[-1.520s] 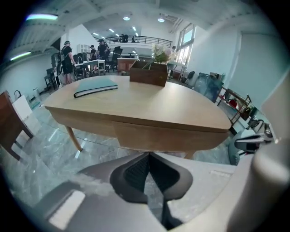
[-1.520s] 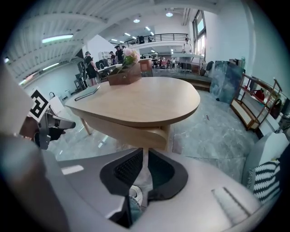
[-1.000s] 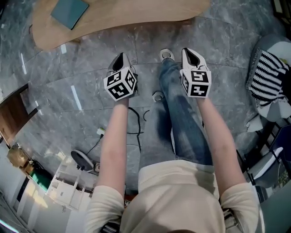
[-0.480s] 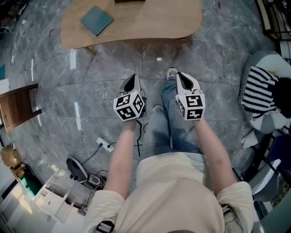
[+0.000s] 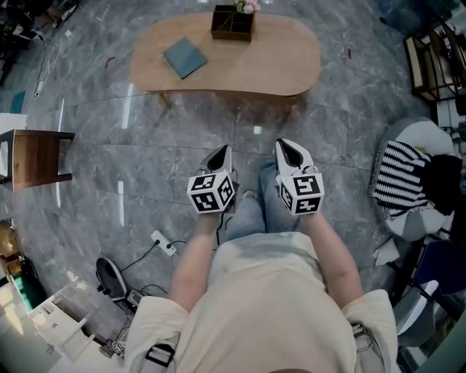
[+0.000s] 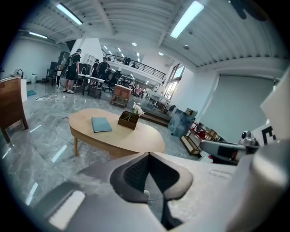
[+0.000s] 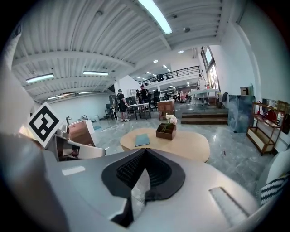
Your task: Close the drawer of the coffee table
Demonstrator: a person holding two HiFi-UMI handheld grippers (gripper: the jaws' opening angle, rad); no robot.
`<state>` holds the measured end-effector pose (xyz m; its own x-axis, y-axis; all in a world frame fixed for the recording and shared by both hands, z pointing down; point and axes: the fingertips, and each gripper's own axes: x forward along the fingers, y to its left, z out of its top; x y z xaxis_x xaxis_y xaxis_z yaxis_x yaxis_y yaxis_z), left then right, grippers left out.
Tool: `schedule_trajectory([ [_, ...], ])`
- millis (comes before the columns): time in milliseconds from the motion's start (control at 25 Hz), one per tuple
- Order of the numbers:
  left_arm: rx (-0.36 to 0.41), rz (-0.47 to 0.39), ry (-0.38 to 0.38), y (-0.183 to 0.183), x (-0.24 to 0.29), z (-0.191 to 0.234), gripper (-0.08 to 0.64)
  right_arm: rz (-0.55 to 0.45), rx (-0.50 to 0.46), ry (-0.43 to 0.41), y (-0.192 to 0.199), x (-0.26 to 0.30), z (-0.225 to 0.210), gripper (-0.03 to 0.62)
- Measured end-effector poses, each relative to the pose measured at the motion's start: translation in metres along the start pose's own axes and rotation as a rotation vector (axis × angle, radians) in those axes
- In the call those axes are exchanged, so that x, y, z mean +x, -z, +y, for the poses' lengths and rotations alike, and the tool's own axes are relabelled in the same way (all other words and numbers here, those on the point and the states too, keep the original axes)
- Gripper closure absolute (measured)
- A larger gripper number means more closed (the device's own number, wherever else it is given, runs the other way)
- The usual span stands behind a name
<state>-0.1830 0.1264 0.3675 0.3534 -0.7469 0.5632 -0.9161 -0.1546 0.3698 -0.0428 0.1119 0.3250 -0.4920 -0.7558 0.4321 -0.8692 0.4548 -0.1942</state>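
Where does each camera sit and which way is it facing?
Head view: on the person's head, looking steeply down at the floor and coffee table; shows torso, forearms, jeans, left tool and right tool.
Left gripper view: on the left tool, looking forward across the room at the table; shows its own shut jaws.
Right gripper view: on the right tool, facing the same table; shows its shut jaws and the left tool's marker cube.
Shared: all three show the table with the blue book and flower box.
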Motion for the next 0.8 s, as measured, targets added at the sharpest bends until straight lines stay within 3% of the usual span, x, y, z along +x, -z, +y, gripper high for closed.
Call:
schedule_trajectory([
  [240,-0.001,-0.015,0.033,-0.025,-0.035,-0.025,0.560,-0.027,0.015,-0.018,-0.038,-0.030,0.017,0.591],
  [440,0.020,-0.033,0.072,-0.051,-0.057,-0.047,0.560,-0.055,-0.028,-0.057,-0.068,-0.046,0.035,0.591],
  [800,0.018,-0.099,0.123,-0.087,-0.088,-0.076,0.560,-0.075,-0.065,-0.138,-0.095,-0.066,0.059,0.592],
])
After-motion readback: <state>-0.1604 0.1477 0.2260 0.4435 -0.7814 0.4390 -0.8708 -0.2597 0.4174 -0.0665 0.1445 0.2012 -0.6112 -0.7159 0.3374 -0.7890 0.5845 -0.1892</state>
